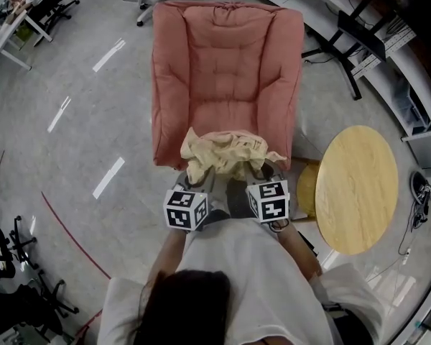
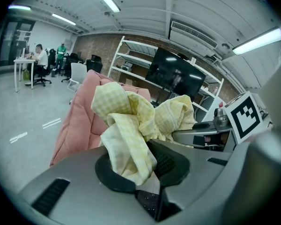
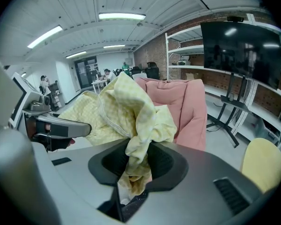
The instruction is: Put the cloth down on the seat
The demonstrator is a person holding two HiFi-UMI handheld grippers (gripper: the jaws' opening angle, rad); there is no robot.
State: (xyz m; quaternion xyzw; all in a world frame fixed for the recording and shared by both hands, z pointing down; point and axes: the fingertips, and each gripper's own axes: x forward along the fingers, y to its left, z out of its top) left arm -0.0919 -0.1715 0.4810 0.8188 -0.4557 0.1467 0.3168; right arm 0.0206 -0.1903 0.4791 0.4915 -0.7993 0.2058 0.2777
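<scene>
**Step in hand: carry the cloth over the seat and lay it down**

- State of the tools: the left tool and the right tool are each clenched on a fold of the cloth. Both grips look secure, with fabric bunched between the jaws.
- Position of the cloth: it hangs crumpled between the two tools at the front edge of the seat. It has not yet been laid on the seat.
- Advance both tools together and keep them level, until the bundle is over the middle of the seat rather than its front lip.
- Lower until the fabric takes its own weight on the cushion, then release both tools together. Releasing one side early is likely to drag the cloth toward the side that is still held.
- Withdraw straight back, because the textured pads may snag loose folds.

**What each view shows**

- Head view: this is the only view that shows the cloth's place against the seat front. It also shows the round tabletop well clear on the right. It does not show jaw contact.
- Left gripper view: the cloth is wedged between the dark pads, and the armchair back stands beyond. The seat surface is not visible from here.
- Right gripper view: the fabric is pinched the same way, and the left tool is in sight at the left edge — a useful check that the two tools are level.
</scene>
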